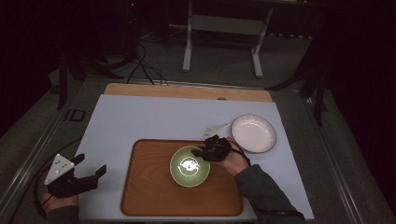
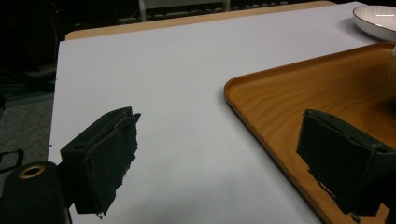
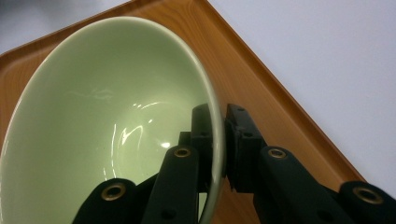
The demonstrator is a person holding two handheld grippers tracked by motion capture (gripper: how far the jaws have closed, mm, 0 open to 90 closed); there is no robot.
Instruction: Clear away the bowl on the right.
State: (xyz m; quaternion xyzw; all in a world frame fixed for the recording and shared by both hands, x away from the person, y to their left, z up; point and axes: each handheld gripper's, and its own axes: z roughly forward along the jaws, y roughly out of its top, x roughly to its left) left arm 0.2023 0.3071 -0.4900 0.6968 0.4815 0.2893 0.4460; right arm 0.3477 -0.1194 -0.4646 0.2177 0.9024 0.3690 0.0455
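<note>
A pale green bowl sits over the wooden tray on the white mat. My right gripper is shut on the bowl's rim at its right side, one jaw inside the bowl and one outside. In the right gripper view the bowl tilts toward the camera above the tray. My left gripper hovers at the mat's near left corner, open with nothing between its fingers; the tray's left edge lies just ahead of it.
A white plate with a dark rim rests on the mat right of the tray, and its edge peeks in at the left gripper view's top right. The white mat covers a wooden table; cables and table legs stand beyond.
</note>
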